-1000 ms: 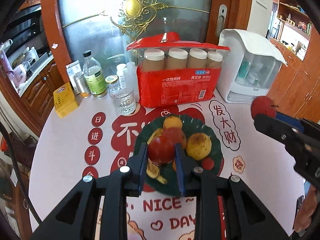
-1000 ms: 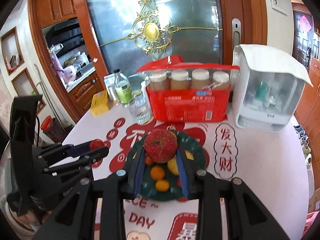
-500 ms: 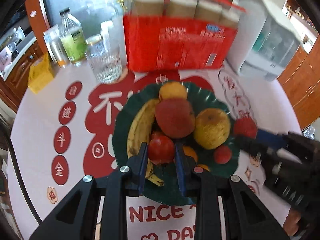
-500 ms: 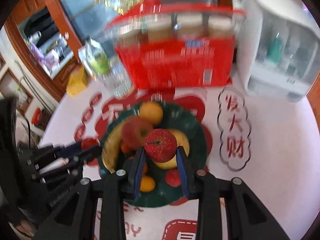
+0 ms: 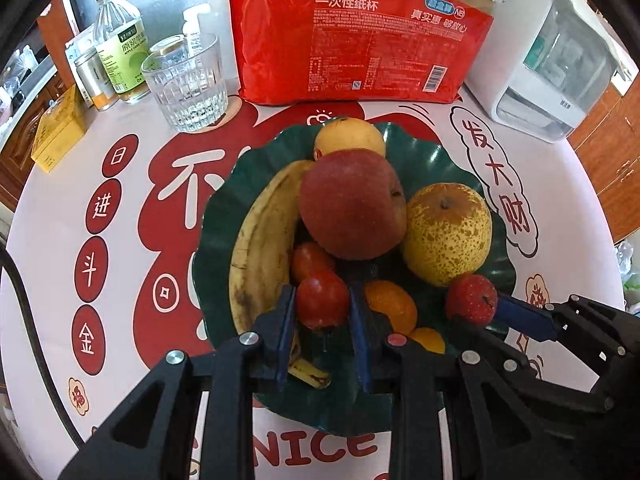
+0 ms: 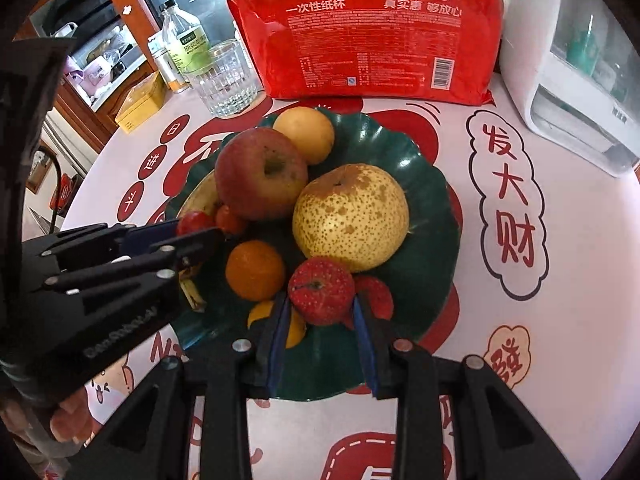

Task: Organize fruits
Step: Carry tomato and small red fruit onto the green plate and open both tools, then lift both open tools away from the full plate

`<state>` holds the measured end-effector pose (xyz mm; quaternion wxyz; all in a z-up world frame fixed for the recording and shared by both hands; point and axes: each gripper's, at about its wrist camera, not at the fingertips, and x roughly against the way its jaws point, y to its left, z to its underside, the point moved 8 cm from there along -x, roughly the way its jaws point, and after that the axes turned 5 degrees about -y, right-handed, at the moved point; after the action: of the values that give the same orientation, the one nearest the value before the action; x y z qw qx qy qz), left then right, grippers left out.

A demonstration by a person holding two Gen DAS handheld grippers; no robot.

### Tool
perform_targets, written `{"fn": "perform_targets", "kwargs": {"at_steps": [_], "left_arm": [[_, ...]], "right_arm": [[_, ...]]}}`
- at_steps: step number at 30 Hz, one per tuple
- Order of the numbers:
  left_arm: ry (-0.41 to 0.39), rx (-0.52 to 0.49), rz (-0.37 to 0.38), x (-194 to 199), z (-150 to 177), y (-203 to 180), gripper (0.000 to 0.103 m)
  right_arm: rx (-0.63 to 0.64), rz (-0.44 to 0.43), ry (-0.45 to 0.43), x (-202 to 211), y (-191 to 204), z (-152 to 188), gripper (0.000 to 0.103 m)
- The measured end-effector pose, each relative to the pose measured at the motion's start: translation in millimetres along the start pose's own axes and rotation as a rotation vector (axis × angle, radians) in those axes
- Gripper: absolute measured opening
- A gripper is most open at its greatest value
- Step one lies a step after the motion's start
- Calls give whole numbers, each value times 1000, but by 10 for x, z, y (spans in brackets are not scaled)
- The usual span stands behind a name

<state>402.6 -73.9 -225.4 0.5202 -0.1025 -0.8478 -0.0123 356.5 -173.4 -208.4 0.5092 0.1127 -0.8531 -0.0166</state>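
A dark green plate (image 5: 452, 156) (image 6: 432, 184) holds a big red apple (image 5: 352, 204) (image 6: 260, 174), a speckled yellow pear (image 5: 448, 234) (image 6: 350, 216), a banana (image 5: 260, 248), oranges (image 6: 256, 270) and small red fruits. My left gripper (image 5: 322, 308) is shut on a small red tomato (image 5: 322, 300), low over the plate's near side beside the banana. It also shows in the right wrist view (image 6: 192, 232). My right gripper (image 6: 320, 304) is shut on a small speckled red fruit (image 6: 322, 290) just in front of the pear; the fruit shows in the left wrist view (image 5: 472, 300).
Behind the plate stand a red pack of paper cups (image 5: 360, 36), a drinking glass (image 5: 186, 84), a bottle (image 5: 120, 52), a tin (image 5: 90, 76) and a yellow box (image 5: 60, 132). A white appliance (image 5: 556, 68) stands at the back right. The tablecloth is pink with red print.
Both grippers have come down and forward over the plate with their fruits still held. The fruits now sit low among the others on the plate.
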Motion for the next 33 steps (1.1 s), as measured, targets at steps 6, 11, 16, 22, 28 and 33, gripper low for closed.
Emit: {"fn": "perform_targets", "kwargs": {"at_steps": [6, 11, 16, 22, 28, 33], "left_arm": [[7, -8, -4, -28, 12, 2, 27], [-10, -15, -12, 23, 2, -4, 57], [-31, -2, -1, 118, -2, 11, 82], [-27, 4, -15, 190, 37, 27, 88], [-40, 20, -29, 329, 86, 78, 93], [-70, 17, -50, 547, 138, 101, 96]], "right_arm": [[35, 23, -8, -5, 51, 11, 32], [45, 22, -11, 15, 80, 25, 33], [45, 24, -31, 83, 97, 20, 33], [38, 16, -46, 164, 119, 15, 36], [25, 11, -52, 243, 156, 57, 39], [9, 10, -69, 367, 194, 105, 39]]}}
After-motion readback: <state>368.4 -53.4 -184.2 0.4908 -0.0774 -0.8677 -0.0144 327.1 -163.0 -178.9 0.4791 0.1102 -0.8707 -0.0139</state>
